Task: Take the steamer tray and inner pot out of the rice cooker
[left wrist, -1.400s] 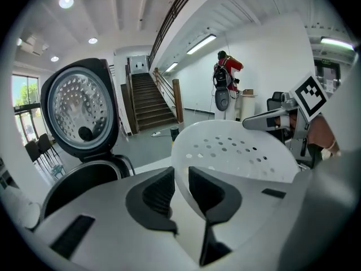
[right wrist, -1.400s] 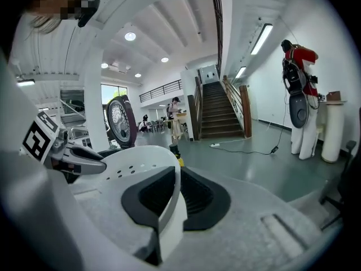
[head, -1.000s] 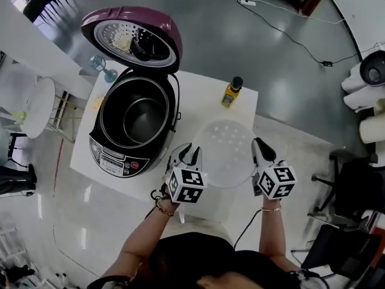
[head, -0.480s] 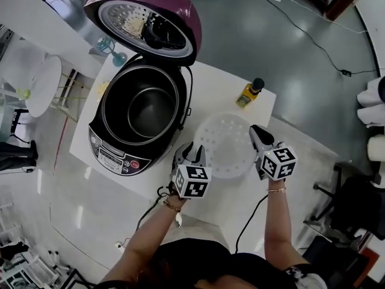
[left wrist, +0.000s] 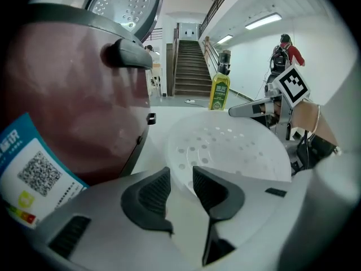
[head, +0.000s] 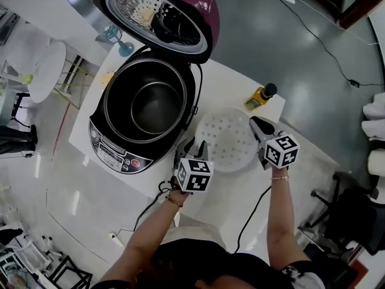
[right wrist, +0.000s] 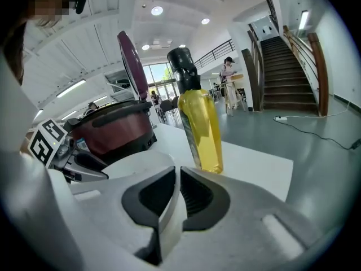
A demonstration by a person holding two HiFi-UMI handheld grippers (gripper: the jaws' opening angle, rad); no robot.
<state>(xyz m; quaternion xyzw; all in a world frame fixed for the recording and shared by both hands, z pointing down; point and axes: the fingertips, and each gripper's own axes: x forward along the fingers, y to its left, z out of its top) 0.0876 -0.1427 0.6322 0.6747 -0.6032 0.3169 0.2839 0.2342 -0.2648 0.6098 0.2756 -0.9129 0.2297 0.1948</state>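
Item: cooker (head: pixel 117 155), dark body with a control panel, at the left of a white table (head: pixel 225 86). Lid (head: pixel 162 14): maroon, swung fully open, its perforated inner plate facing the camera.

Item: pot (head: pixel 156 107), metal, seated inside the cooker, not lifted.

Item: tray (head: pixel 225 140), white, round, perforated. It is outside the cooker, level over the table just to the cooker's right. Whether its underside touches the table cannot be told.

Item: left gripper (head: pixel 195 148), at the tray's near-left edge, close beside the cooker's front corner. The jaws have just been opening. They stand a little apart with the tray's rim between them, and the ribbed pads do not visibly press on it.

Item: right gripper (head: pixel 255 124), at the tray's right edge, opposite the left gripper. The jaws are drawn almost together and pinch the thin white rim between their pads.

Item: bottle (head: pixel 260 97), yellow liquid, black cap. It stands upright on the table just beyond the tray and near the right gripper's tips, touching neither.

Background, in the gripper views: a staircase (left wrist: pixel 189 66) and a person (left wrist: pixel 285 52) standing in a bright hall. A cable (head: pixel 328 35) trails over the grey floor.
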